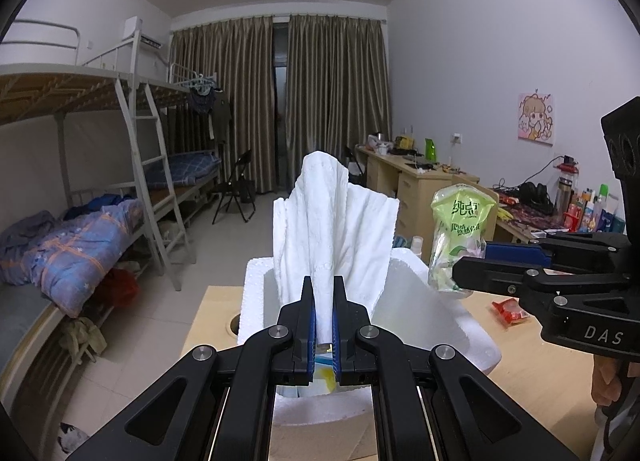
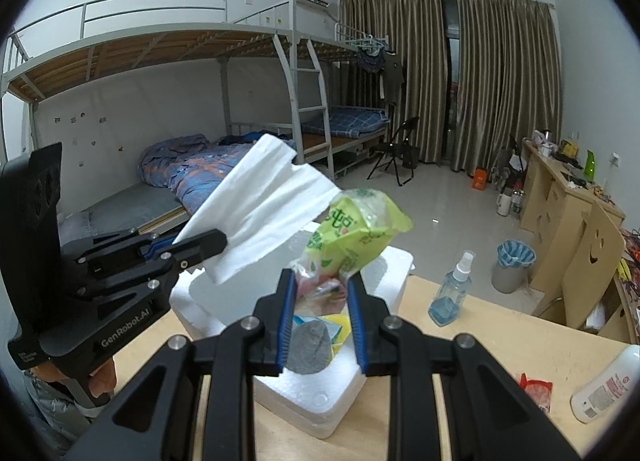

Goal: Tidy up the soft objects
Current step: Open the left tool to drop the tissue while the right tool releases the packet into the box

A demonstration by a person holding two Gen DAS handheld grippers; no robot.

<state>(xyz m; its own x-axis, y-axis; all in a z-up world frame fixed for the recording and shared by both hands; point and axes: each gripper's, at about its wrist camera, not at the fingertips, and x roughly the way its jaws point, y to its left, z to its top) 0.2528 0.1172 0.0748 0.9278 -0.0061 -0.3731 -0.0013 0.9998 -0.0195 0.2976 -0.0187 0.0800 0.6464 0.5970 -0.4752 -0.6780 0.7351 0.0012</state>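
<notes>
My left gripper (image 1: 324, 313) is shut on a white towel (image 1: 332, 229) and holds it up over a white foam box (image 1: 448, 317). In the right wrist view the left gripper (image 2: 200, 245) and towel (image 2: 264, 201) show at the left. My right gripper (image 2: 322, 297) is shut on a green plastic tissue pack (image 2: 360, 237), held above the foam box (image 2: 392, 273). The pack (image 1: 460, 237) and right gripper (image 1: 472, 265) show at the right of the left wrist view. Inside the box lie a grey soft item (image 2: 312, 345) and a yellow packet (image 2: 340, 325).
The box stands on a wooden table (image 2: 500, 345). On it are a blue spray bottle (image 2: 452, 289), a red snack packet (image 2: 536, 389) and a white lotion bottle (image 2: 608, 385). Bunk beds stand to the left, desks and a chair to the right.
</notes>
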